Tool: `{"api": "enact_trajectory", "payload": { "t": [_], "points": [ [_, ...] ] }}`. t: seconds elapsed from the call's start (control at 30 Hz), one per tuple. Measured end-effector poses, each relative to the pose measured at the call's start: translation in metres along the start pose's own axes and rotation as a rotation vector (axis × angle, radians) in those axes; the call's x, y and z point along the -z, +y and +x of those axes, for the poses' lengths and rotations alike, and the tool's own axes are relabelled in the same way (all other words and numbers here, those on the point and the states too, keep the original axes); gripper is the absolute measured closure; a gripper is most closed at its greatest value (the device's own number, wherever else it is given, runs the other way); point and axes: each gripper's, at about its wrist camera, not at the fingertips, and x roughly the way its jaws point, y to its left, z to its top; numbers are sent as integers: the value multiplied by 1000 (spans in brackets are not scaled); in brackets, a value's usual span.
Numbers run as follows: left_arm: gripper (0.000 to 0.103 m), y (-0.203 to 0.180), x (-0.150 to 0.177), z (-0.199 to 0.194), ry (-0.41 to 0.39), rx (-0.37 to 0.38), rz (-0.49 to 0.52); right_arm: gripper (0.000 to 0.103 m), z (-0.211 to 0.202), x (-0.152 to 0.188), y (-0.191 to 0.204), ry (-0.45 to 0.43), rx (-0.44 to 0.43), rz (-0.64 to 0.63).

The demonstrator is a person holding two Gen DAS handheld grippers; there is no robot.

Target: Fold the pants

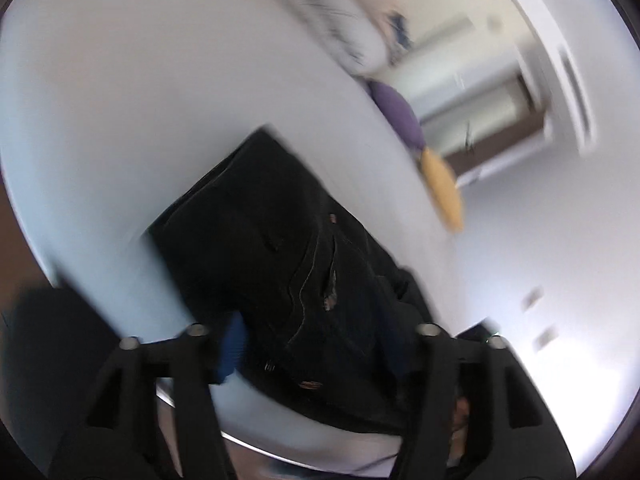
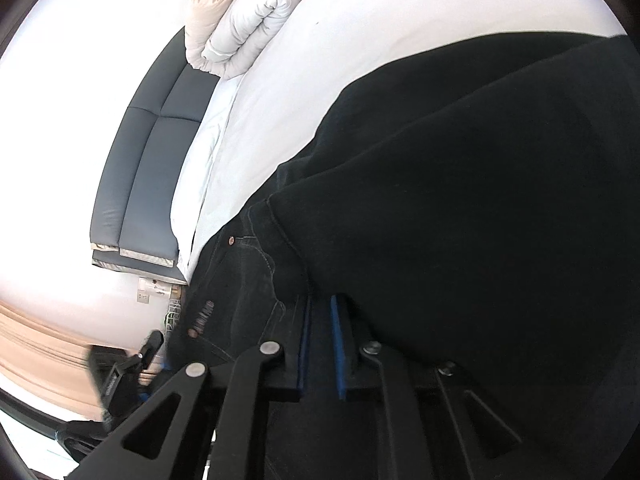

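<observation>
Black jeans [image 1: 280,248] lie folded on a white bed [image 1: 140,100], waistband and copper rivets nearest the camera. My left gripper [image 1: 316,344] is open over the waistband, its blue pads wide apart on either side of the cloth; the view is blurred. In the right wrist view the jeans [image 2: 460,200] fill the right side as a thick folded layer. My right gripper [image 2: 320,320] has its blue pads [image 2: 335,344] close together with dark denim running between them, near the pocket seam. The left gripper [image 2: 128,368] shows at the lower left of that view.
A rolled white and beige duvet [image 2: 236,24] lies at the head of the bed. A dark blue padded headboard [image 2: 148,168] runs along the wall. A purple cushion [image 1: 398,114] and a yellow cushion [image 1: 444,188] sit at the bed's far edge.
</observation>
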Motion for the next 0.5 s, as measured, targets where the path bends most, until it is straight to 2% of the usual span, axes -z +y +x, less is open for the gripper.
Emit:
{"api": "enact_trajectory", "payload": {
  "t": [0.03,0.1,0.23,0.3,0.4,0.5],
  "points": [
    [30,7,1,-4,-14,-11,-27,93,4,-4,3,0,3,0],
    [24,16,7,-11,-45,-22,-43,93,7,-3,7,2,15,-4],
    [24,31,11,-11,-42,64,-127,93,10,-4,14,4,34,-11],
    [24,44,12,-7,-32,63,-150,93,12,-5,16,5,38,-11],
    [24,70,17,0,-20,92,-252,92,14,-4,24,6,45,-16],
    [24,82,20,3,-33,114,-257,93,16,-2,33,7,53,-20]
  ]
}}
